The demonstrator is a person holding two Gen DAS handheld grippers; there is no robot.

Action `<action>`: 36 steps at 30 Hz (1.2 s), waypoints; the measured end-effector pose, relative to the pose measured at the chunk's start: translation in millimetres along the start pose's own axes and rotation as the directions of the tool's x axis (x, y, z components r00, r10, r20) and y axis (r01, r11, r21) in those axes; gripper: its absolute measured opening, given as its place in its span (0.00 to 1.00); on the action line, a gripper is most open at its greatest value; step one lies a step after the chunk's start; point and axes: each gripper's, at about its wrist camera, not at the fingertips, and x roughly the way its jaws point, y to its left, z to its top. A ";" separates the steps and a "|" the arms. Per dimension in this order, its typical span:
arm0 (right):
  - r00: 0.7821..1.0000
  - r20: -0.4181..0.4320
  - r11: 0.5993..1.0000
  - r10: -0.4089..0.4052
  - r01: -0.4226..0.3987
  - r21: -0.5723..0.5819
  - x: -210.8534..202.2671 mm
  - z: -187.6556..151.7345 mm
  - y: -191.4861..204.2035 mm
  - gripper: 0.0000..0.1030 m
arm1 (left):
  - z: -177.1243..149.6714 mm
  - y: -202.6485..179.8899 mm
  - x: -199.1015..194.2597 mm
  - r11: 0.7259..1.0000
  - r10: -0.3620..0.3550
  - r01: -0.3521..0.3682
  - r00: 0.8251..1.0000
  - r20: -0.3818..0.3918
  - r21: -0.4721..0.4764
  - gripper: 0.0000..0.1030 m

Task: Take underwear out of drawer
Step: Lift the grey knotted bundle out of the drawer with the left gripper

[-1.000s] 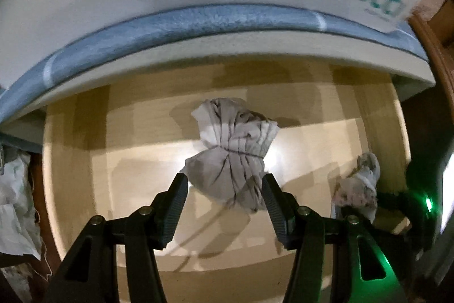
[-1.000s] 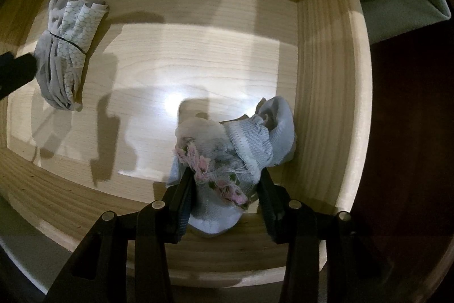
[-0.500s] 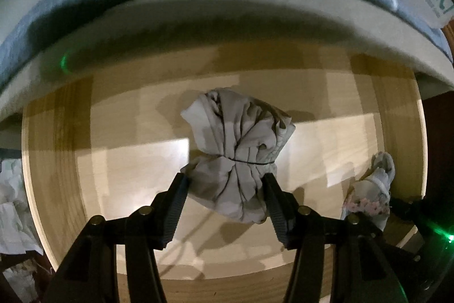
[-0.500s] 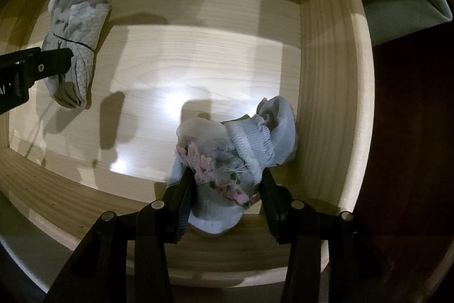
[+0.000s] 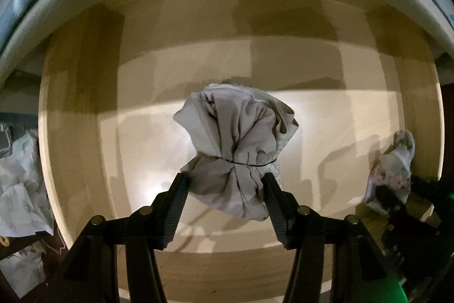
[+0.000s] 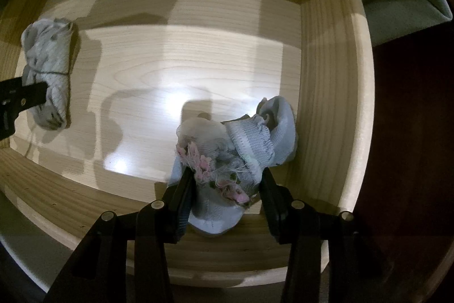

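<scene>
Underwear bundle (image 5: 238,149) partly hidden between spread left tongs (image 5: 225,189); right tongs (image 6: 225,189) pinching floral bundle (image 6: 227,161).

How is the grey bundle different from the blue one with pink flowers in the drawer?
The grey bundle is plain, cinched by a thin dark band; the blue bundle has ribbed fabric and pink floral trim, with no band visible. The grey bundle lies out on the drawer floor, while the blue bundle sits beside its right wall. Both are bunched cloth, each flanked by the fingers of a hand-held gripper: left and right.
</scene>
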 end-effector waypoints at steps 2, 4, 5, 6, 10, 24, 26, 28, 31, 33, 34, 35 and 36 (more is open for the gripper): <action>1.000 0.000 1.000 0.000 0.000 0.000 0.0 0.0 0.0 0.41 | -0.5 0.9 1.9 1.000 0.004 -0.004 1.000 -0.014 -0.008 0.53; 1.000 0.000 1.000 0.000 0.000 -0.001 -0.1 0.2 0.0 0.41 | -5.1 4.3 3.5 1.000 0.012 -0.012 1.000 -0.021 -0.009 0.53; 1.000 0.000 1.000 0.000 0.000 -0.001 0.0 0.2 0.0 0.41 | -6.4 4.1 4.1 1.000 0.014 -0.014 1.000 -0.023 -0.009 0.53; 1.000 0.000 1.000 0.000 0.000 -0.001 -0.1 0.2 -0.1 0.41 | -8.5 6.4 4.7 1.000 0.016 -0.017 0.999 -0.027 -0.010 0.53; 1.000 0.000 1.000 0.000 0.000 -0.001 0.0 0.3 -0.1 0.41 | -17.5 15.3 7.2 1.000 0.013 -0.014 0.999 -0.045 -0.021 0.54; 1.000 0.000 1.000 0.001 -0.001 -0.003 -0.3 0.5 -0.5 0.41 | -17.1 32.4 3.6 0.988 -0.080 0.071 0.995 -0.067 -0.135 0.56; 1.000 -0.001 1.000 0.001 -0.001 -0.003 -0.4 0.5 -0.4 0.41 | -14.7 33.2 -1.0 0.986 -0.093 0.086 0.995 -0.046 -0.144 0.56; 1.000 0.000 1.000 0.001 -0.001 -0.002 -0.5 0.5 -0.5 0.41 | -13.0 31.2 -5.3 0.987 -0.091 0.087 0.995 -0.029 -0.138 0.56; 1.000 -0.001 1.000 0.000 0.000 -0.002 -0.6 0.5 -0.5 0.41 | -16.9 28.6 -4.3 0.982 -0.125 0.122 0.992 -0.012 -0.143 0.56; 1.000 -0.001 1.000 0.000 0.000 -0.002 -0.6 0.4 -0.5 0.42 | -27.8 31.4 -0.3 0.980 -0.130 0.126 0.991 -0.014 -0.154 0.61; 1.000 -0.001 1.000 0.001 -0.001 -0.002 -0.7 0.4 -0.6 0.42 | -31.9 48.5 -6.6 0.982 -0.119 0.115 0.993 -0.019 -0.151 0.61; 1.000 -0.001 1.000 0.001 -0.001 -0.002 -1.6 0.2 -0.6 0.42 | -31.7 48.1 -4.0 0.984 -0.106 0.102 0.994 -0.023 -0.145 0.62; 1.000 0.000 1.000 0.002 -0.002 -0.002 -1.6 0.2 -0.7 0.42 | -29.5 44.9 -0.5 0.987 -0.086 0.082 0.996 -0.027 -0.136 0.62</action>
